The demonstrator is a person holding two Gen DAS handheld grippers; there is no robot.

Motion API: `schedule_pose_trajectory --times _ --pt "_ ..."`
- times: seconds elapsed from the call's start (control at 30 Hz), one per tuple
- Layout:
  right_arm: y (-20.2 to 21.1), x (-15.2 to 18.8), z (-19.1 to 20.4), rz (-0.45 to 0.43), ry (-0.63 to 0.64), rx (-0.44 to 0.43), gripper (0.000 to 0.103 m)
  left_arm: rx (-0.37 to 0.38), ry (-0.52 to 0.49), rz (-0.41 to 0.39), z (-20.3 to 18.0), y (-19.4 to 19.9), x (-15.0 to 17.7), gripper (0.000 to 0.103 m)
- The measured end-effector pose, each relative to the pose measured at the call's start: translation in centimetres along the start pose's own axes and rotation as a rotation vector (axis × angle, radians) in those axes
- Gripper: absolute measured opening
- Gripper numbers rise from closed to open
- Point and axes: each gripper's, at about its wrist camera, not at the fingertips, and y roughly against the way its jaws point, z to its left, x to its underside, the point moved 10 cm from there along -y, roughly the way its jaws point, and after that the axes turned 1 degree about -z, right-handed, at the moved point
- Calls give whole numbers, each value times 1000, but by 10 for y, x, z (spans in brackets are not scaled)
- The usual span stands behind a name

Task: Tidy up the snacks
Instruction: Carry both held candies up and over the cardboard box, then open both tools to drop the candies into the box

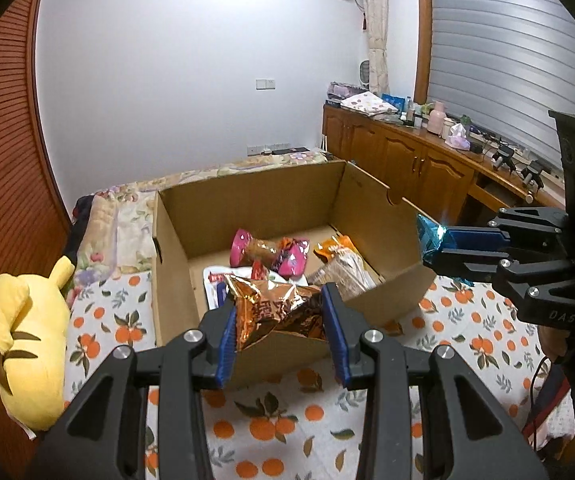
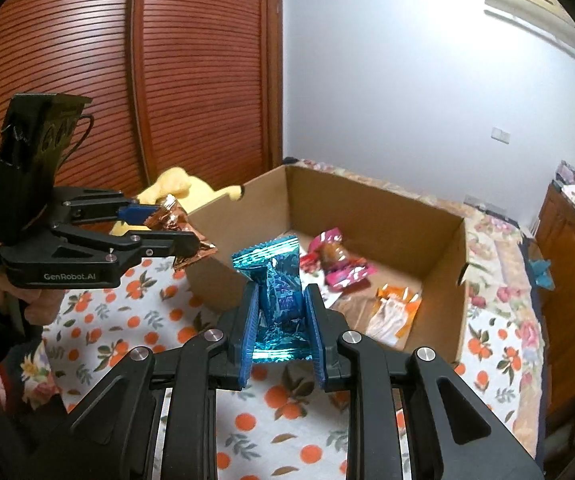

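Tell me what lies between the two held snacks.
In the right wrist view, the near corner of the cardboard box lies between the copper packet in the left gripper and the blue packet in the right gripper.

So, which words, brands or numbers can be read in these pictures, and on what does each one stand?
"GenRobot.AI": on the left gripper body.
"DAS": on the right gripper body.
Print on the copper snack packet: unreadable.
Print on the blue snack packet: blurred.
Wrappers in the cardboard box: too small.
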Motion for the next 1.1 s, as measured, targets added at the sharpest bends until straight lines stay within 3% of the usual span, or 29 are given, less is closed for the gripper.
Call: schedule_pose_trajectory --times 0.43,0.67,1.1 --pt "-23 -11 -42 -5 -47 32 22 -4 10 28 12 -52 -24 37" --pt "-57 -15 -65 32 -66 45 22 -11 13 46 18 -73 -40 39" --pt "-102 -27 -73 94 -61 52 22 -61 49 91 44 -105 -53 42"
